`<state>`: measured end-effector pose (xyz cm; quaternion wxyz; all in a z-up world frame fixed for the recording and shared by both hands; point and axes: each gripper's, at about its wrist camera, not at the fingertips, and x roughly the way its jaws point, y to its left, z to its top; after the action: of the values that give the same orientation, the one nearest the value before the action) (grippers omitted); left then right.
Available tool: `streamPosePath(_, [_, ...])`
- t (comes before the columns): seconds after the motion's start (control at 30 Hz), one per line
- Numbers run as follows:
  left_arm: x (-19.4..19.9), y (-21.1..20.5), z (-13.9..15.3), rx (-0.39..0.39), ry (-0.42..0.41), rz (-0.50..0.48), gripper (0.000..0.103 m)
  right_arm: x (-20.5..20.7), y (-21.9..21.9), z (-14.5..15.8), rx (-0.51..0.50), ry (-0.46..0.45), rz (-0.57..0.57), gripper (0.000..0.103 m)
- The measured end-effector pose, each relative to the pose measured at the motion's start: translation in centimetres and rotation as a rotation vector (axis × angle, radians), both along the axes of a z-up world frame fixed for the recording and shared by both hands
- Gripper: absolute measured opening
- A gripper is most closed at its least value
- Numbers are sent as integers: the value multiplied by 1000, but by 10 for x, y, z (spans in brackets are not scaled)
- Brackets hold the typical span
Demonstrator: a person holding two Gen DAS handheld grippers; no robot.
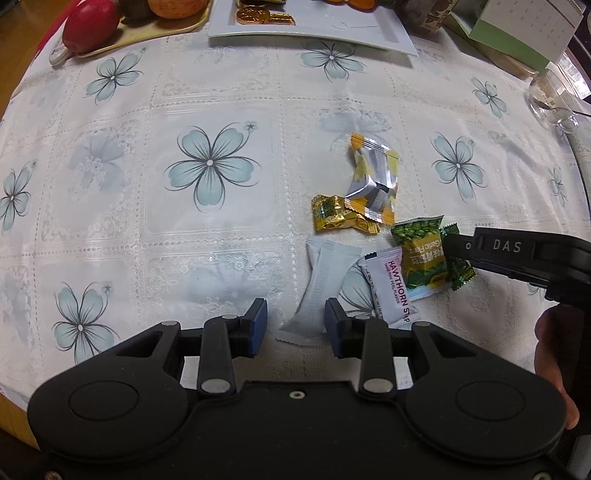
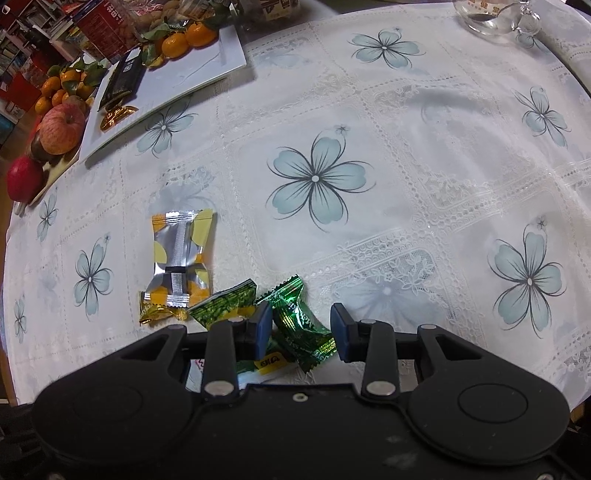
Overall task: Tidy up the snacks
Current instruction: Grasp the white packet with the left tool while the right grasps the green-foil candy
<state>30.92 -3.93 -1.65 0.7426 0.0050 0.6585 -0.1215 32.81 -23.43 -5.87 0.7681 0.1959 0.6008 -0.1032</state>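
Several wrapped snacks lie together on the flowered tablecloth. My left gripper [image 1: 295, 325] is open, its pads on either side of the near end of a plain white sachet [image 1: 321, 288]. Beside it lie a Hawthorn strip packet [image 1: 391, 288], a green pea packet [image 1: 421, 254], a gold candy [image 1: 340, 216] and a silver-yellow packet [image 1: 373, 177]. My right gripper [image 2: 301, 328] is open with a green candy [image 2: 304, 328] lying between its fingers; it also shows in the left wrist view [image 1: 458, 258]. The pea packet [image 2: 225, 306] and silver-yellow packet [image 2: 181, 254] lie to its left.
A white rectangular plate [image 1: 354, 33] with gold coins and oranges stands at the back; in the right wrist view [image 2: 192, 70] it also holds a dark packet. A tray of fruit [image 1: 122, 37] is beside it. A glass jug [image 1: 550, 96] and a green box [image 1: 513, 37] stand at the right.
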Motion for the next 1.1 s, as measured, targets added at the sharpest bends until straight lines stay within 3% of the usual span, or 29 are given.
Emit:
streamPosePath(0.37, [-2,-22,-10,23,-4,-51,43,-1,8,-2,-36,34,31,35])
streamPosePath(0.53, [3,-23,-17,43,-3,-34,43,-2,9,-5,-36,60,41,27])
streamPosePath(0.6, [5,-23,-19,48,-5,-27,43,-3,9,-5,-24,60,43,21])
streamPosePath(1.1, [12,-36,-33,84,18,-29,43,-12,-15,12,63,37,-37,20])
